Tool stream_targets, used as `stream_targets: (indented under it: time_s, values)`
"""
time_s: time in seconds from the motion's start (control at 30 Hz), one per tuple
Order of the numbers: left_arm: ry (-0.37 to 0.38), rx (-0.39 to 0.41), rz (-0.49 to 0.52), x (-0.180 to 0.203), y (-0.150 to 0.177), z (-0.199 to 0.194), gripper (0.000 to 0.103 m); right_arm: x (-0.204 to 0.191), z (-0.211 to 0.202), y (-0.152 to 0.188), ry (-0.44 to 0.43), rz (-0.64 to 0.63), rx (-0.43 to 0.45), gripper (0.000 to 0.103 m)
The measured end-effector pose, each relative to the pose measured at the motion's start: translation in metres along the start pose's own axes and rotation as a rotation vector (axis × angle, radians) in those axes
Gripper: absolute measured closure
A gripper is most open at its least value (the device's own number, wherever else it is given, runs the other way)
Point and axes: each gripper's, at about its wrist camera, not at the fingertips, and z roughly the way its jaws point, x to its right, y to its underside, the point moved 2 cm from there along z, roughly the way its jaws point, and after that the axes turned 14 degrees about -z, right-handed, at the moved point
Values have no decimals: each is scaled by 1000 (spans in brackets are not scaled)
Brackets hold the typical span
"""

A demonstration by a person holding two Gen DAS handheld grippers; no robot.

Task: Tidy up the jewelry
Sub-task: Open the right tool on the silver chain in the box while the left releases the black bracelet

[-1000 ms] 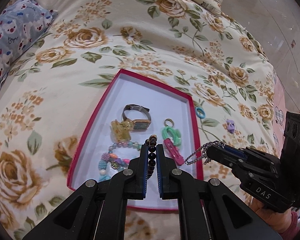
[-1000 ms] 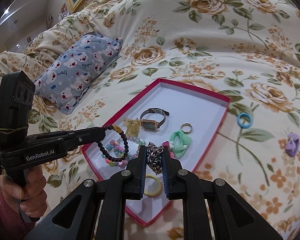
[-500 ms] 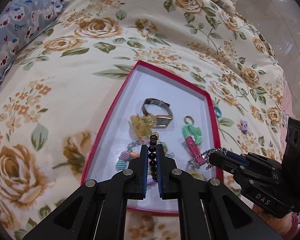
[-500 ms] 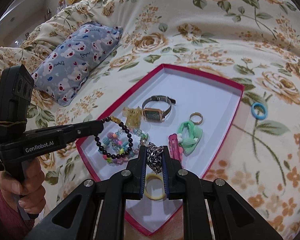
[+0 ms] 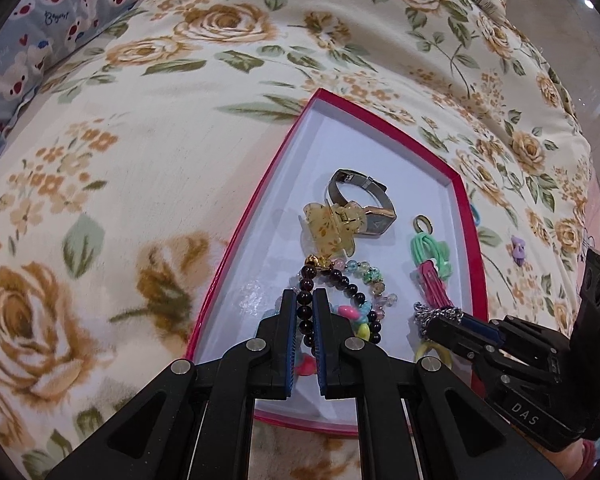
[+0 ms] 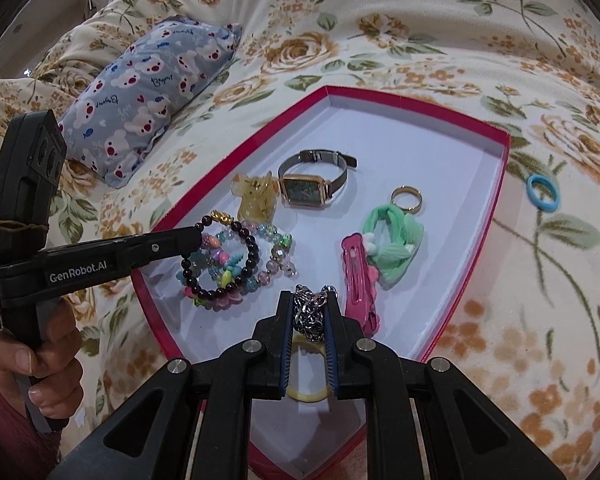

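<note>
A red box with a white floor (image 5: pixel 340 152) (image 6: pixel 440 128) lies on the floral bedspread. In it are a watch (image 6: pixel 314 178), an amber hair claw (image 5: pixel 330 226), a colourful bead bracelet (image 6: pixel 276 256), a gold ring (image 6: pixel 407 199), a green scrunchie (image 6: pixel 392 240), a pink clip (image 6: pixel 358 280) and a yellow ring (image 6: pixel 306 372). My left gripper (image 5: pixel 304 304) is shut on a dark bead bracelet (image 6: pixel 224 256), low over the colourful beads. My right gripper (image 6: pixel 310 308) is shut on a silver chain (image 6: pixel 310 312) (image 5: pixel 436 314) just above the box floor.
A blue hair tie (image 6: pixel 543 192) and a purple clip (image 5: pixel 518 249) lie on the bedspread right of the box. A blue bear-print pillow (image 6: pixel 148 88) lies at the far left. The bedspread (image 5: pixel 140 160) surrounds the box; floor tiles show at the far right.
Both grippers have come down and forward over the box. The dark bead bracelet now hangs onto the colourful beads, and the chain is lower, near the pink clip.
</note>
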Motion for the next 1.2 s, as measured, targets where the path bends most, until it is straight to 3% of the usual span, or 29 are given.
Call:
stream_targets:
  time_s: [0.5, 0.7, 0.83, 0.97, 1.2]
  values:
    - [-9, -7, 4, 1, 1, 2, 94, 1, 1, 2, -10, 13, -4, 85]
    - [-18, 4, 4, 2, 2, -2, 83, 0, 0, 3, -18, 20, -3, 83]
    - [-25, 6, 5, 1, 3, -3, 83, 0, -2, 3, -20, 22, 1, 80]
    - [-29, 4, 1, 0, 4, -4, 83, -1, -4, 2, -20, 25, 8, 71]
    - [-35, -1, 0, 0, 5, -5, 81, 0, -11, 0, -12, 29, 29, 67]
